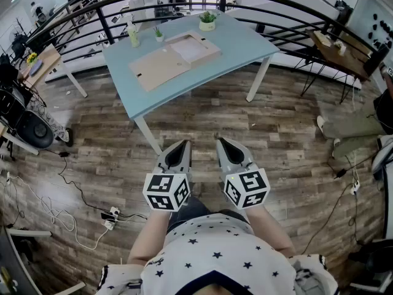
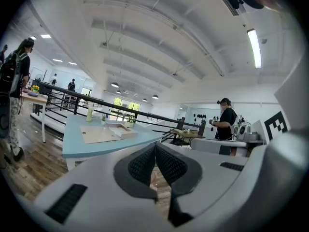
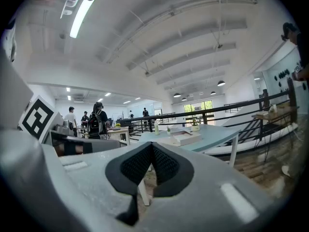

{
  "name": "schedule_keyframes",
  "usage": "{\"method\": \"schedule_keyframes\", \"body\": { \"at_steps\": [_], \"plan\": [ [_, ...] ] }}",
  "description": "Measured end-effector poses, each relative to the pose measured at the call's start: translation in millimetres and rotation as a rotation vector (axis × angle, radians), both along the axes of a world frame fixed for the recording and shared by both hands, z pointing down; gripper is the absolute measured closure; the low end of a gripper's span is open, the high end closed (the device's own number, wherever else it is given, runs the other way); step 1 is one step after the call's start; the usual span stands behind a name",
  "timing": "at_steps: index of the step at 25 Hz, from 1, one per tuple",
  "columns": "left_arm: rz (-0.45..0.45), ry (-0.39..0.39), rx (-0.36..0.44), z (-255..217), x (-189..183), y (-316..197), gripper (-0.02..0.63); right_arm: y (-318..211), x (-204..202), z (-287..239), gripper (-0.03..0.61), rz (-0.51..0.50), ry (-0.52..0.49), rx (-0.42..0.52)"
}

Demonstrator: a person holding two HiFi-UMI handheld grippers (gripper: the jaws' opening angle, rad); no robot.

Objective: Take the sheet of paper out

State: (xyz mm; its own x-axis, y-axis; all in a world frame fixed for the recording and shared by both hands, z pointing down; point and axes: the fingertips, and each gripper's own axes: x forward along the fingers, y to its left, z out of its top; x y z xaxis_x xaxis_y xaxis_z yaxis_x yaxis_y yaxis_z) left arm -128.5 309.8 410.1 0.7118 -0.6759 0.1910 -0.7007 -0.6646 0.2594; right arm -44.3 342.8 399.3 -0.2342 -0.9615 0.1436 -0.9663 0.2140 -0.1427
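**Task status.** No step of the removal is under way. The person is standing on the wooden floor (image 1: 202, 115), well apart from the light blue table (image 1: 245, 42), and neither gripper is reaching anything.

**Work surface.** The table is standing inside a curved black railing (image 1: 104, 24) that is running close behind its far edge. A flat cardboard panel (image 1: 156, 67) is lying toward the table's left edge. A shallow box (image 1: 210, 51) is touching the panel's far right side, near the middle of the table. The sheet of paper (image 1: 191, 47) is showing as the white surface inside that box, and it is judged to be lying there untouched.

**Grippers.** The left gripper (image 1: 178, 147) and the right gripper (image 1: 221, 141) are hanging side by side in front of the person's body, pointing toward the table. In the left gripper view the jaws of the left gripper (image 2: 155, 146) are pressing together with nothing between them. The right gripper (image 3: 152, 146) is doing the same.

**Remaining.** Approach, grip on the paper and lift-out are all pending.

**Clearance.**
- The floor between the person and the near table corner is lying open.
- The near table leg (image 1: 150, 137) is standing on the direct line.
- Loose cables (image 1: 67, 183) are trailing at the left.
- A bottle (image 1: 132, 34), a small plant (image 1: 159, 34) and a potted plant (image 1: 207, 21) are crowding the far edge, just beyond the box.
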Motion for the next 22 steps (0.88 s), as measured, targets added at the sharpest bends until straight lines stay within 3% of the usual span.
{"method": "schedule_keyframes", "body": {
  "at_steps": [22],
  "plan": [
    [0.0, 0.023, -0.027, 0.4, -15.4, -19.6, 0.609, -20.7, -17.4, 8.4, 0.572, -0.023, -0.046, -0.033]
  ]
}}
